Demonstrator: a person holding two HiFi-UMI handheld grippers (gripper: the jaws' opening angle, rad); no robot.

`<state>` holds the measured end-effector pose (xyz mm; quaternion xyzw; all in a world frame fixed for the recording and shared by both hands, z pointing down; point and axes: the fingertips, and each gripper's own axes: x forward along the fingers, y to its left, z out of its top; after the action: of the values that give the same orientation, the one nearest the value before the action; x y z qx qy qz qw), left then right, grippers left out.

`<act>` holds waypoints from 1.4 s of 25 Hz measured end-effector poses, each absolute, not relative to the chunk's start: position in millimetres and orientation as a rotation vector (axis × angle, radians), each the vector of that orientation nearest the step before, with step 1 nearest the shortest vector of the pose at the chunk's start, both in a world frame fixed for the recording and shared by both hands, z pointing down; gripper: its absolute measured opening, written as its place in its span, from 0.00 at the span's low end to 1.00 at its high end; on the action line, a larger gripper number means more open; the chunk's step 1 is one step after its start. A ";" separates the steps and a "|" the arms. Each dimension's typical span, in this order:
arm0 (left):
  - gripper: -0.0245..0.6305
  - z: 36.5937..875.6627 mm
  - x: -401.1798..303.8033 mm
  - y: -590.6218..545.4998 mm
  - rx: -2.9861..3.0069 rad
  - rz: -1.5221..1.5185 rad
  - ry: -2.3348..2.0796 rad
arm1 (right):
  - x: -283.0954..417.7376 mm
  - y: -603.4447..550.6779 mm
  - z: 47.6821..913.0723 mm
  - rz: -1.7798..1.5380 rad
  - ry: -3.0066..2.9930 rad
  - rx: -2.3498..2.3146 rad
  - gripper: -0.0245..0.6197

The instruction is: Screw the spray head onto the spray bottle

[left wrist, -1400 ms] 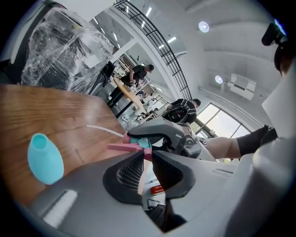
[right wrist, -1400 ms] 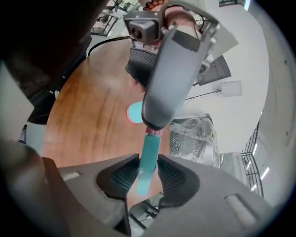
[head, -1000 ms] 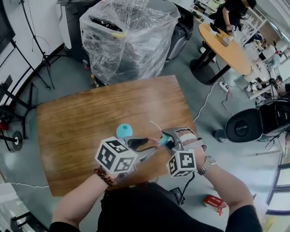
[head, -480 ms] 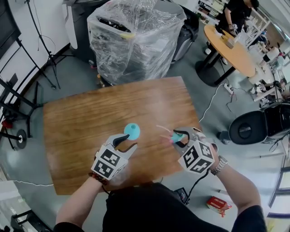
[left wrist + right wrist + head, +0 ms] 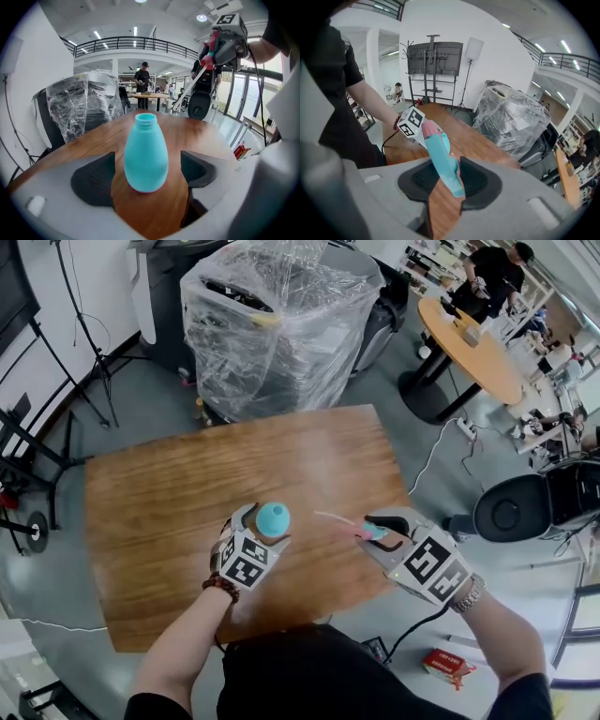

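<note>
A teal spray bottle (image 5: pixel 273 517) (image 5: pixel 146 152) with an open neck stands upright on the wooden table (image 5: pixel 187 484). My left gripper (image 5: pixel 263 529) (image 5: pixel 146 172) straddles the bottle. Its jaws have just been opening, and both pads stand clear of the bottle's sides. To the right, above the table's corner, my right gripper (image 5: pixel 380 529) (image 5: pixel 449 180) is shut on the teal spray head (image 5: pixel 367 530) (image 5: pixel 443 159). The head's pink tip points toward the bottle, and its thin dip tube (image 5: pixel 333 518) sticks out leftward. The right gripper and spray head (image 5: pixel 209 47) also show in the left gripper view, raised above the bottle.
A plastic-wrapped machine (image 5: pixel 272 315) stands beyond the table's far edge. A round orange table (image 5: pixel 473 343) with a person at it is at the upper right. A black round seat (image 5: pixel 511 507) and a red box (image 5: pixel 442 662) sit on the floor at the right.
The left gripper has come down and set the bottle on the table, and its jaws have spread apart. The right gripper has drawn away to the right and rolled, with the spray head in it.
</note>
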<state>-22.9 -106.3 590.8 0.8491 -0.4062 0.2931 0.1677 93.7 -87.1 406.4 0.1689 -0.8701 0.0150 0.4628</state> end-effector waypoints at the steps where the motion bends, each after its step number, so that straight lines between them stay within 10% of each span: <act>1: 0.73 597.4 -21.6 -108.2 2.414 0.856 -1.146 | 92.1 -86.5 402.4 0.050 -2.145 0.415 0.22; 35: 0.62 493.5 35.7 -70.7 2.759 1.766 -0.807 | 66.1 -24.1 377.6 -0.774 -2.028 -0.096 0.22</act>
<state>35.7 -70.7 493.5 0.8124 -0.2375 0.5199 -0.1156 66.1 -24.1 377.6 -0.0390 -0.8259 -0.3154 0.4657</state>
